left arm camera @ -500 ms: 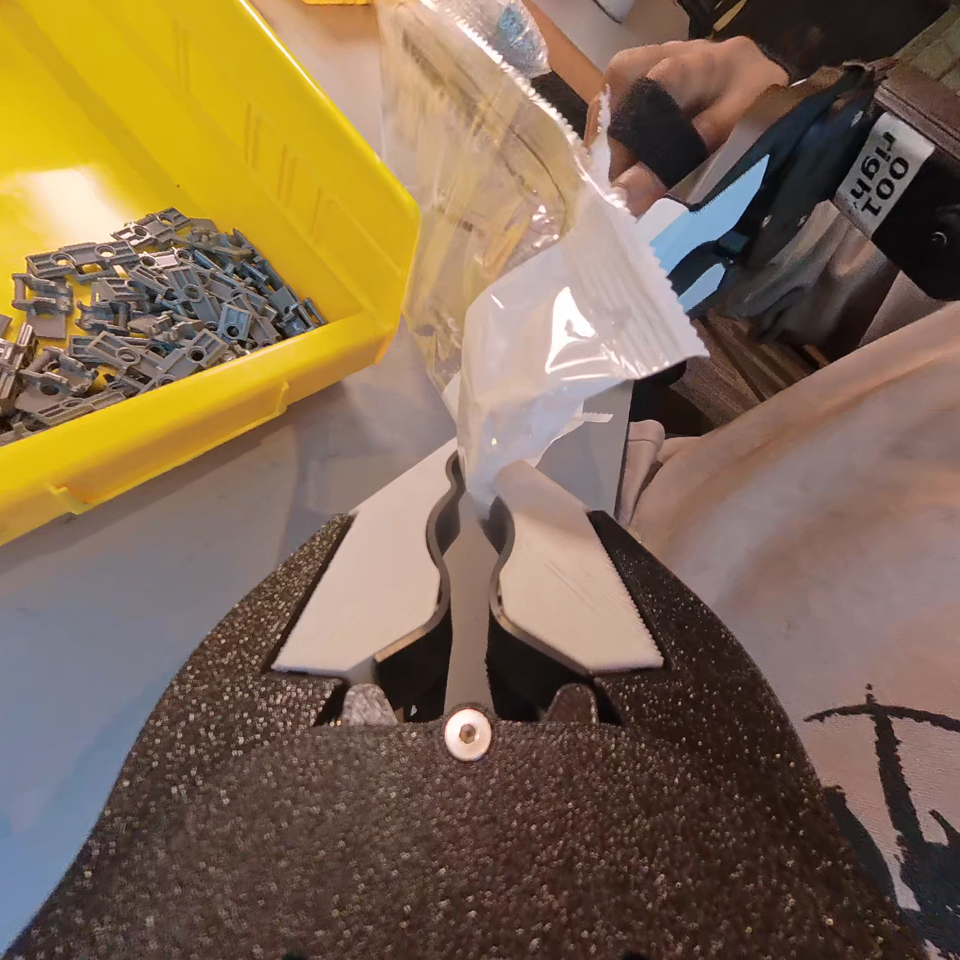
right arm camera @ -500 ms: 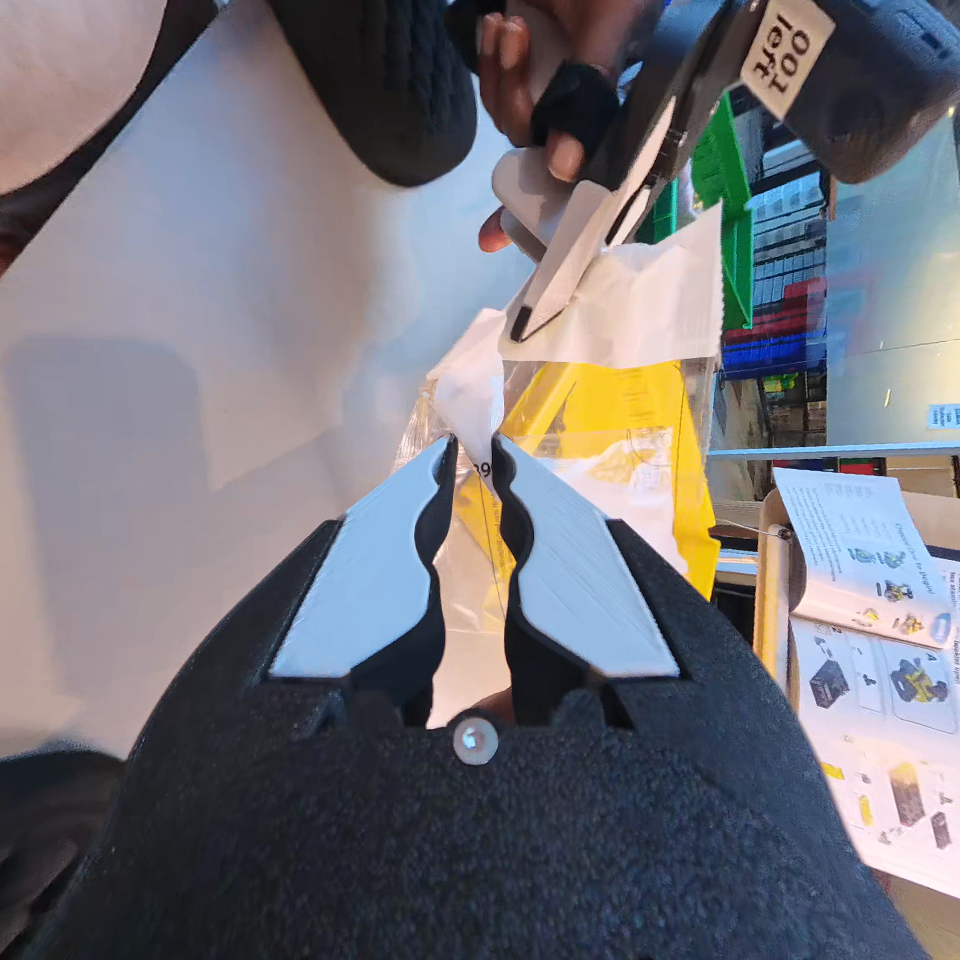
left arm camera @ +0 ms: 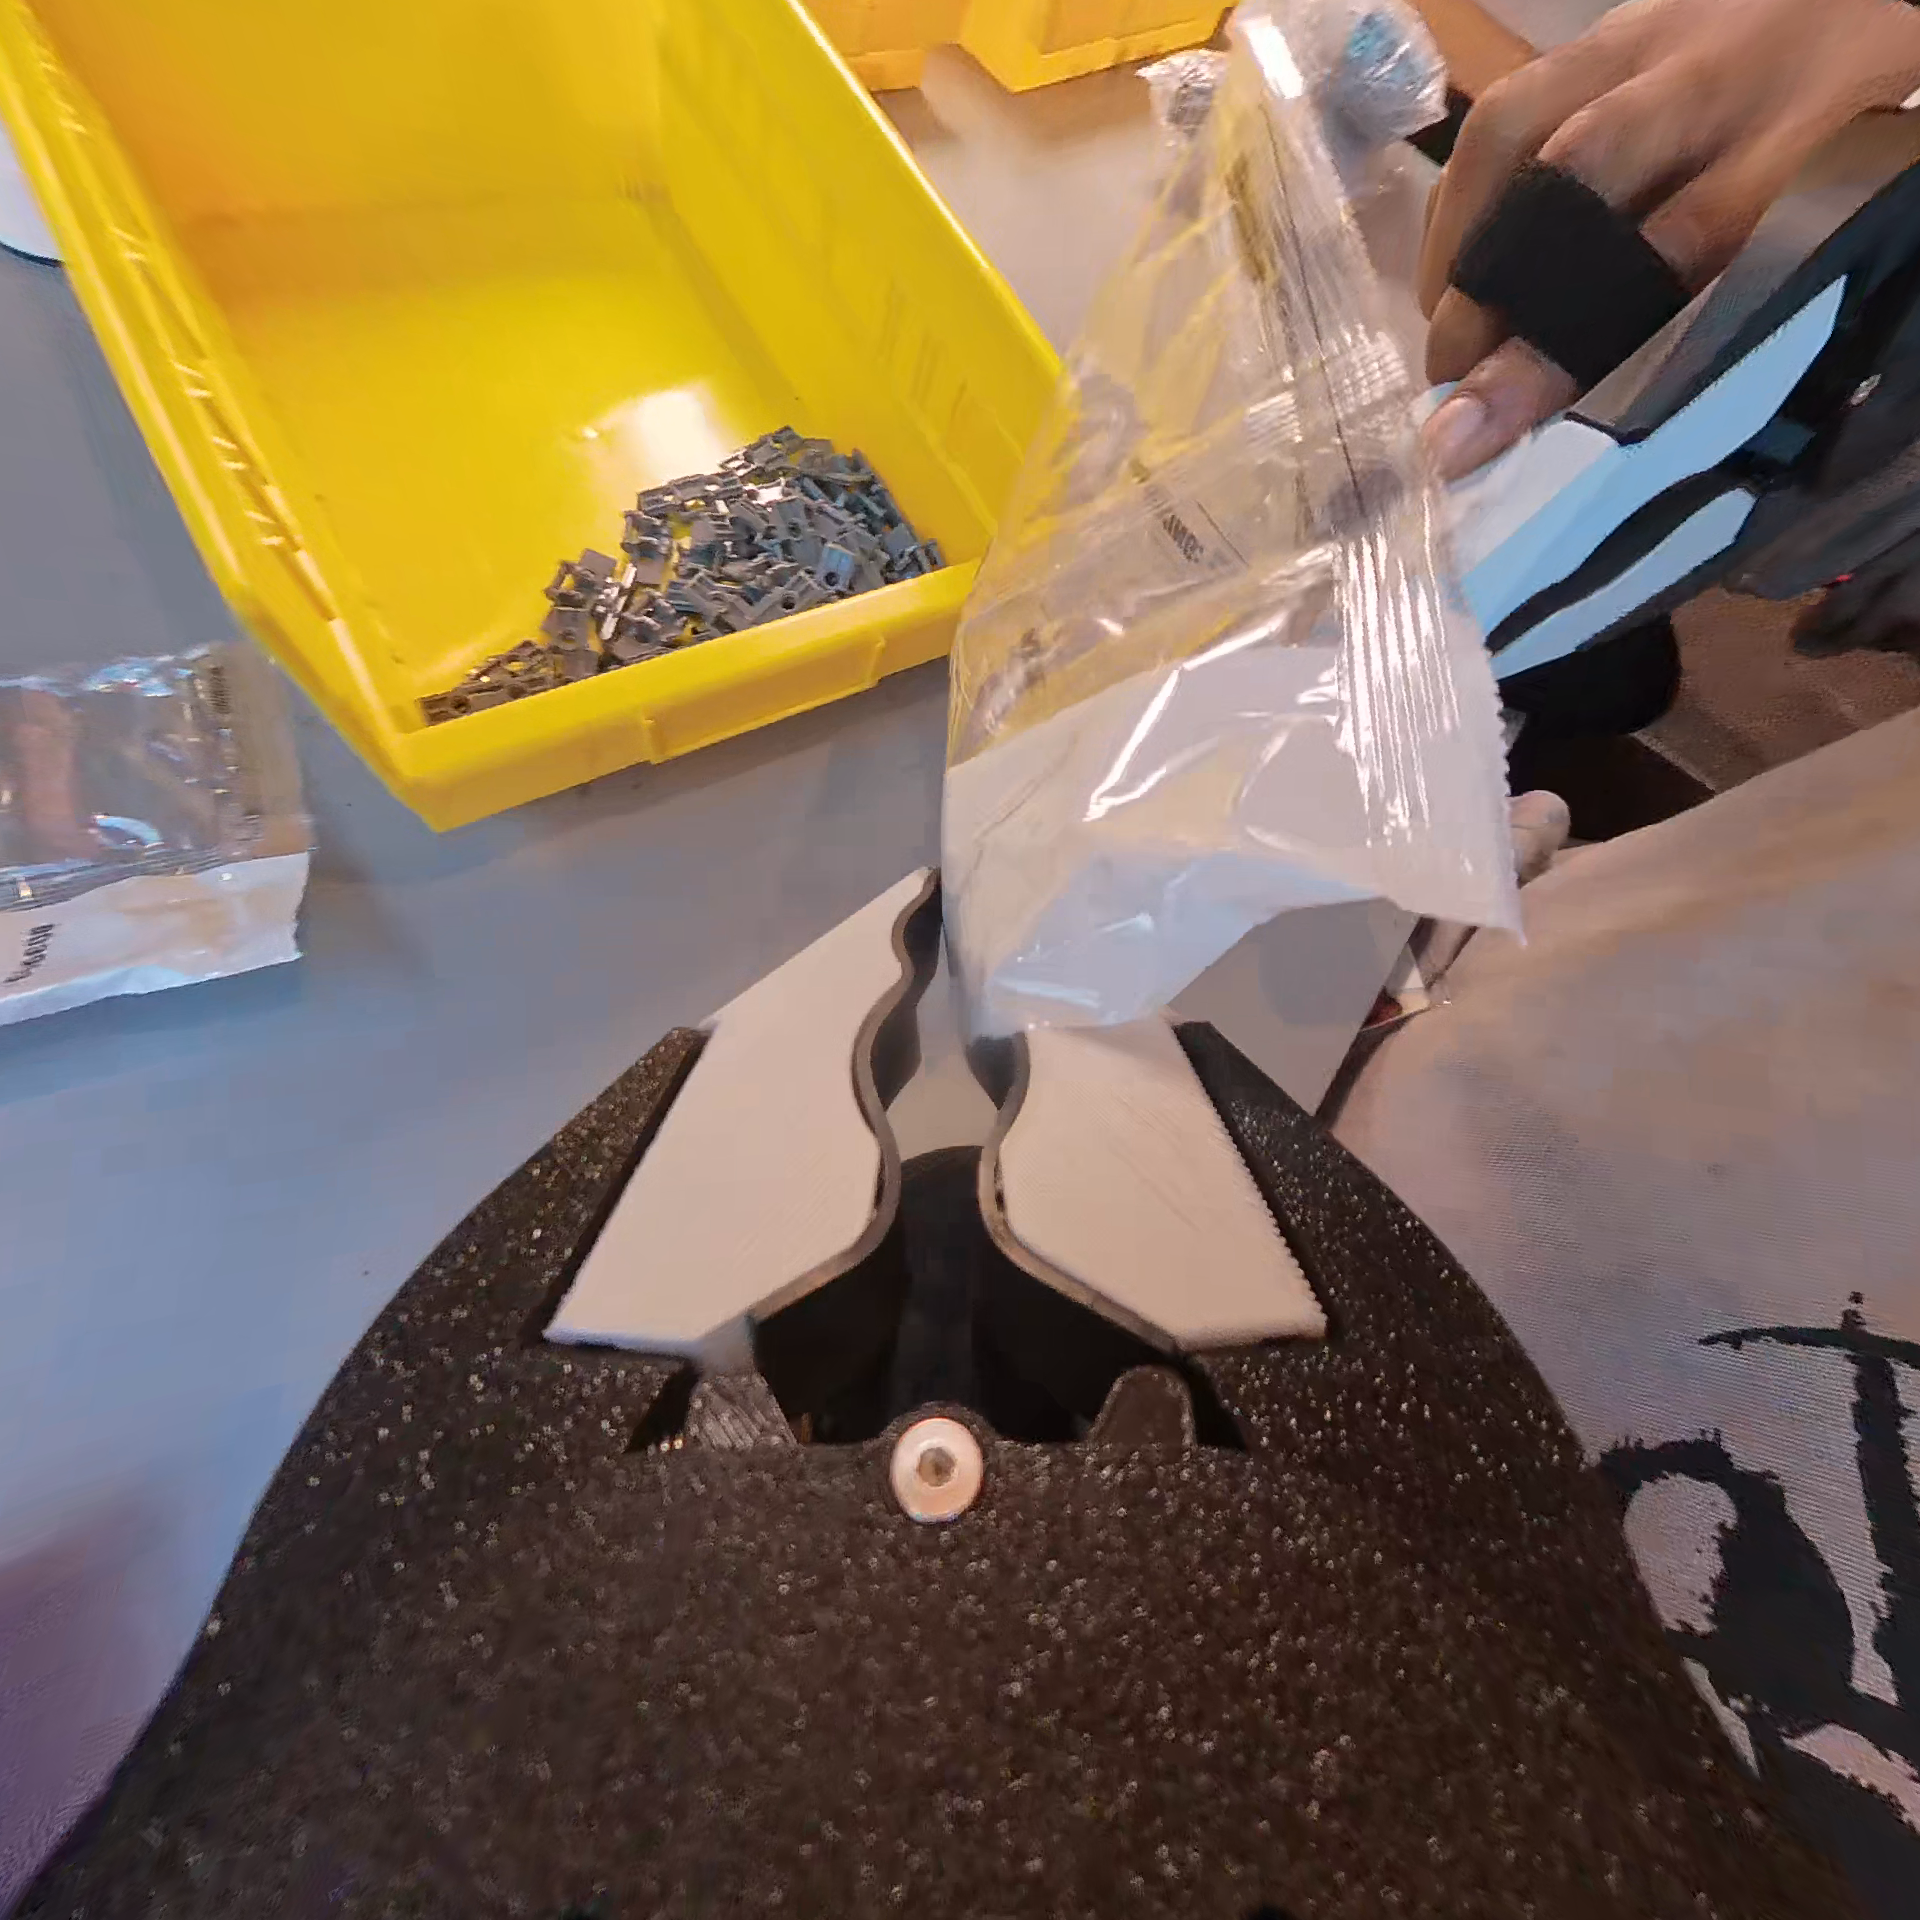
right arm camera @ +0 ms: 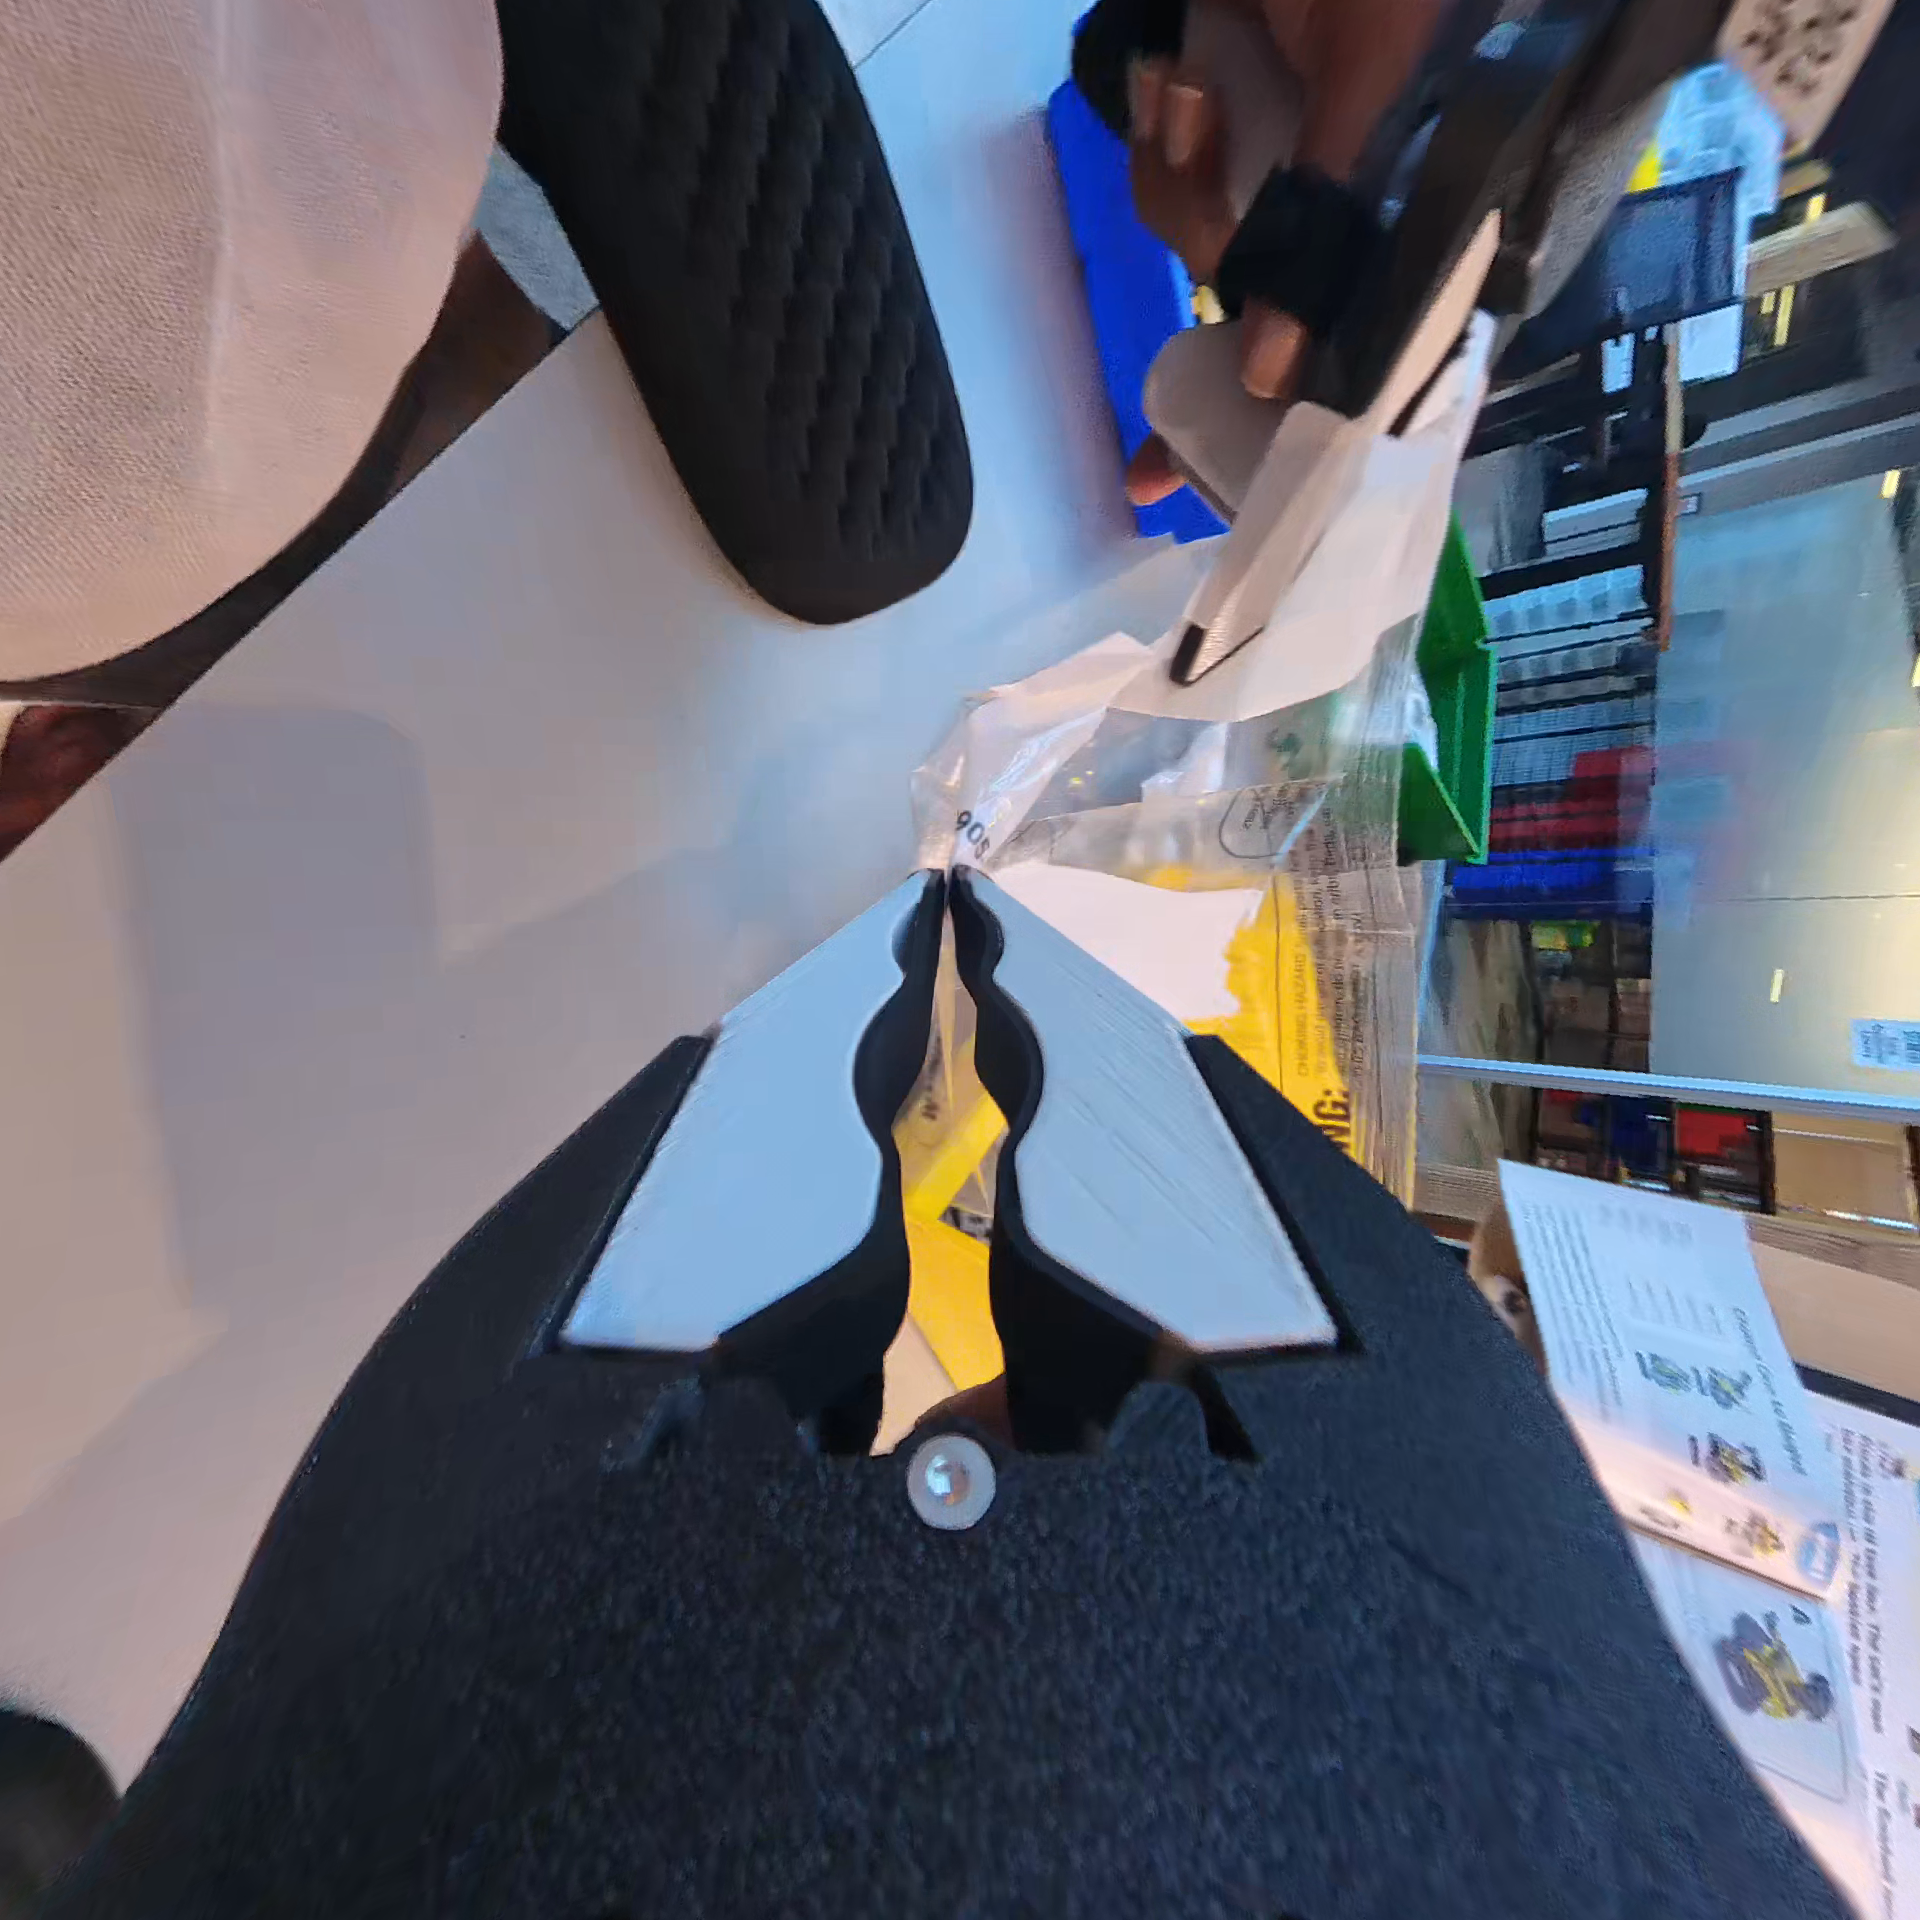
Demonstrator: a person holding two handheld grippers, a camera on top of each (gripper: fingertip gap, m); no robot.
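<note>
Both grippers pinch clear printed bag point(left arm camera: 1226, 582); text unreadable.

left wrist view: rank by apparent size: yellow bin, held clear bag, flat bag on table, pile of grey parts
1. yellow bin
2. held clear bag, pinched by the left gripper; it is nearer the camera, so its true rank against the bin is unsure
3. flat bag on table, cut off by the frame edge
4. pile of grey parts

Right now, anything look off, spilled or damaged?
Nothing spilled. The clear plastic bag hangs crumpled between both grippers, left gripper and right gripper each pinching an edge. Grey parts sit piled in the yellow bin's near corner.
</note>
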